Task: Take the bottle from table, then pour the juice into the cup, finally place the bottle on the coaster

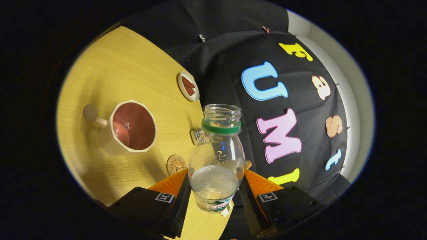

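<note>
Between the two fingers of the gripper [215, 195] a clear plastic bottle [217, 160] is held, clamped at its lower body, with one finger pressed against each side. The jaws are closed only as far as the bottle's width allows. The bottle's long axis runs straight ahead along the fingers, and its open, uncapped mouth points away from the gripper, toward the booth's black cloth wall [300, 100]. A green ring [221, 128] is seen round the neck just below the mouth. A small amount of clear liquid is gathered at the base end of the bottle, nearest the fingers, and droplets cling to the inner wall above it.

Beside the bottle, on the yellow wooden table [126, 66], a faceted white cup [128, 128] with a handle is seen, its opening turned toward the camera and some liquid lying in it. A round wooden coaster [175, 164] lies between the cup and the bottle, just next to the bottle's lower body. Beyond the cup, near the table's far edge, a small white dish [188, 86] holding reddish pieces is placed. A small ridged cap-like object [197, 134] is partly hidden behind the bottle's shoulder.
</note>
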A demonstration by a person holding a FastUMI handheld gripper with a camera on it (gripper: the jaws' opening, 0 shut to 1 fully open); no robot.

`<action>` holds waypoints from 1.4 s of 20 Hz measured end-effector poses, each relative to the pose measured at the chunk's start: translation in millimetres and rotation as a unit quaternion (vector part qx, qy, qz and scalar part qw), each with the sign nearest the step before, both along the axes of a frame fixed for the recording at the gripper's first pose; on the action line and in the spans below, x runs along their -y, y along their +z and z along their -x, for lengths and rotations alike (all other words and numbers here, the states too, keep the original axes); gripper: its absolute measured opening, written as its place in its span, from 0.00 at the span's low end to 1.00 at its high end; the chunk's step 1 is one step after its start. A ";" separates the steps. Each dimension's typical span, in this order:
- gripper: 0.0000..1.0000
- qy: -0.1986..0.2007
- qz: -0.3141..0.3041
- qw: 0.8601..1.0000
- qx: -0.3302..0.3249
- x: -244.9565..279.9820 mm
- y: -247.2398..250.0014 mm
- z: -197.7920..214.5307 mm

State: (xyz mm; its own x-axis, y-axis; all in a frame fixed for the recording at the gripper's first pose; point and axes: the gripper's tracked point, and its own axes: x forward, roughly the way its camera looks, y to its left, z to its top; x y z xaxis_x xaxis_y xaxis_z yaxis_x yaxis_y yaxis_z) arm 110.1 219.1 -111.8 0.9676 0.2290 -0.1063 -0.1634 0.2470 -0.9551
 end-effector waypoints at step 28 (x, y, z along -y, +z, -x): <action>0.76 0.052 0.240 0.969 0.032 3.7 -33.1 -33.5</action>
